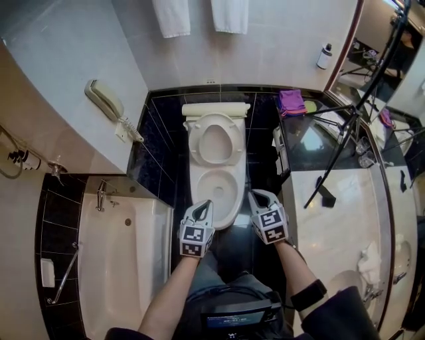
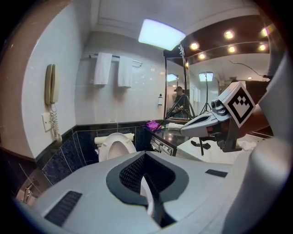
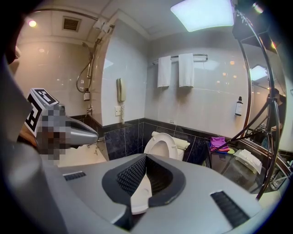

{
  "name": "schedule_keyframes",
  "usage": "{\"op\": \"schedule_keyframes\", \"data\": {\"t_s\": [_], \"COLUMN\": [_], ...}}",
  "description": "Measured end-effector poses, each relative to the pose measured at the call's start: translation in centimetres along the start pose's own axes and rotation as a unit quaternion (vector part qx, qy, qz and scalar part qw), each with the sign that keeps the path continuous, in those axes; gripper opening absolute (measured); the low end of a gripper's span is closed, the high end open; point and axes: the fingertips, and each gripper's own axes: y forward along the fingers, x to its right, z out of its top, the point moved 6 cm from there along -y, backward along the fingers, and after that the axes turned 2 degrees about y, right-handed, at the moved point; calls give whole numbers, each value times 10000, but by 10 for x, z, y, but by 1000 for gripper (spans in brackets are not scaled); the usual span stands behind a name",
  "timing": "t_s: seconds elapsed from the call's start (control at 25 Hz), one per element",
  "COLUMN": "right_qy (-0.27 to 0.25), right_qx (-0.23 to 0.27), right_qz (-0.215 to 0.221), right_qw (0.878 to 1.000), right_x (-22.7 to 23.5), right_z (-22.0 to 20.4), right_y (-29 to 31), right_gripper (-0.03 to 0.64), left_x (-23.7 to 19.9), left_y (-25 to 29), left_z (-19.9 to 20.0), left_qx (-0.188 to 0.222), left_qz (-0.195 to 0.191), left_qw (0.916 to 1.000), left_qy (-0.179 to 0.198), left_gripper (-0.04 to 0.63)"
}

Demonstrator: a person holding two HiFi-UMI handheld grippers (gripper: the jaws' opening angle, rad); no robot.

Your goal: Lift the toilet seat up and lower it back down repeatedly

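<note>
While the white oval toilet seat point(image 1: 215, 141) stands raised, leaning back against the white tank point(image 1: 216, 109) at the dark-tiled wall, the white ceramic bowl point(image 1: 216, 189) below it lies open. The left gripper point(image 1: 204, 206) and the right gripper point(image 1: 255, 195) are held side by side at the near end of the bowl, one at each side of its front rim. Both point toward the seat and tilt somewhat downward. Each gripper view shows its dark ribbed pads clenched together at the tips with nothing caught between them. In those views the toilet sits farther ahead, clear of both grippers, so neither touches the seat.

To the person's left lies a white bathtub point(image 1: 126, 259) with chrome fittings, and a cream wall telephone point(image 1: 103, 99) with a coiled cord hangs above it. Two white towels point(image 1: 174, 16) hang on the wall over the tank. To the right of the toilet, a folded purple cloth point(image 1: 291, 103) rests on a dark glossy shelf. Nearer the person, a black tripod point(image 1: 348, 133) stands on the pale marble counter point(image 1: 339, 219). A small white bottle point(image 1: 324, 56) with a dark cap stands against the wall near the mirror.
</note>
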Motion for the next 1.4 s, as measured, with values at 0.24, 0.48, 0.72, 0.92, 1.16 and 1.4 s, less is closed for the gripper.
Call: {"op": "schedule_keyframes", "data": {"t_s": [0.24, 0.48, 0.72, 0.92, 1.16, 1.4], "right_qy": [47, 70, 61, -78, -568, -1094], "right_qx": [-36, -133, -261, -317, -615, -888], "right_qz": [70, 81, 55, -93, -364, -186], "right_qw": [10000, 9999, 9996, 9994, 9958, 9899], "right_x": [-6, -3, 4, 14, 34, 62], "right_z": [3, 4, 10, 27, 50, 75], "right_y": [-2, 13, 52, 108, 190, 272], "right_gripper": [17, 18, 18, 20, 28, 124], "left_x": [1, -5, -28, -67, -119, -158], "left_y": [0, 12, 42, 83, 141, 198], "left_z": [-2, -5, -6, -4, -3, -7], "left_qx": [16, -44, -145, -219, -243, -335], "left_qz": [14, -95, -274, -433, -717, -768], "left_qw": [10000, 9999, 9994, 9988, 9971, 9964], "left_qy": [-60, -89, -129, -78, -45, -91], "left_gripper": [-12, -12, -12, -12, -12, -12]}}
